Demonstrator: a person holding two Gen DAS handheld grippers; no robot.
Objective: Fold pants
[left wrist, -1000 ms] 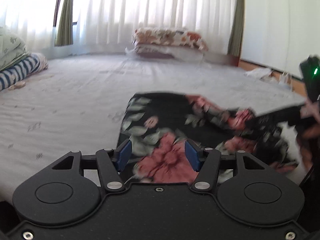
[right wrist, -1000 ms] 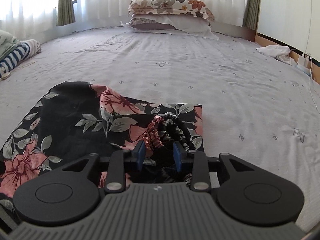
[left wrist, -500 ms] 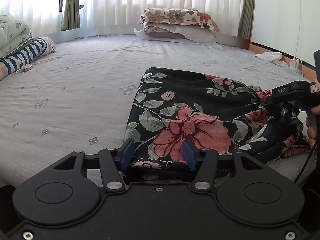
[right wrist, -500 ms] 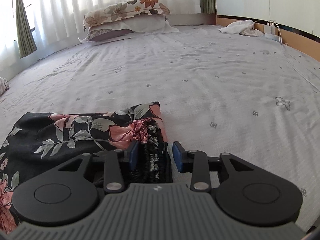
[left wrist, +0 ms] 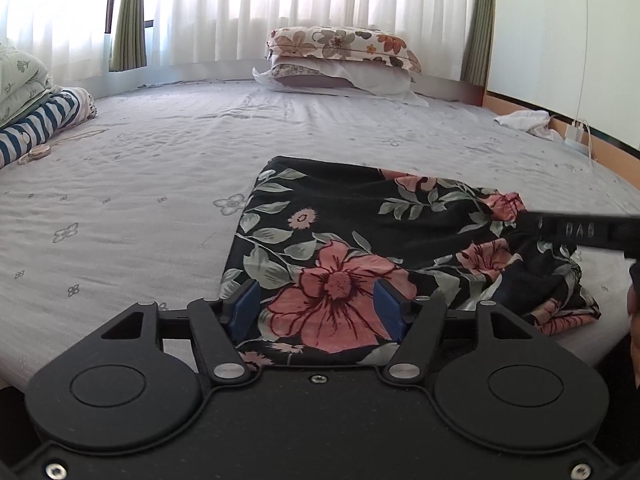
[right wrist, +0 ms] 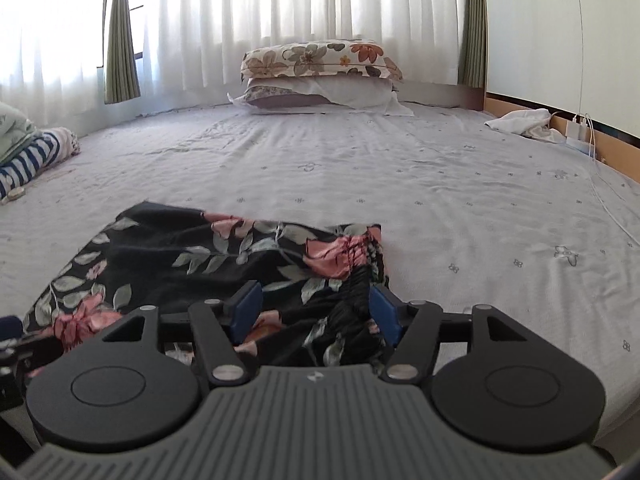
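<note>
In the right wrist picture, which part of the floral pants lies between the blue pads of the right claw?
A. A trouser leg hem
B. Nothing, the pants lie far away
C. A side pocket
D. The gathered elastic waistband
D: the ruffled elastic waistband of the floral pants lies between the spread pads of the right claw.

Bright backlit curtains (left wrist: 280, 4), fisheye edges, perhaps slight blur
</note>
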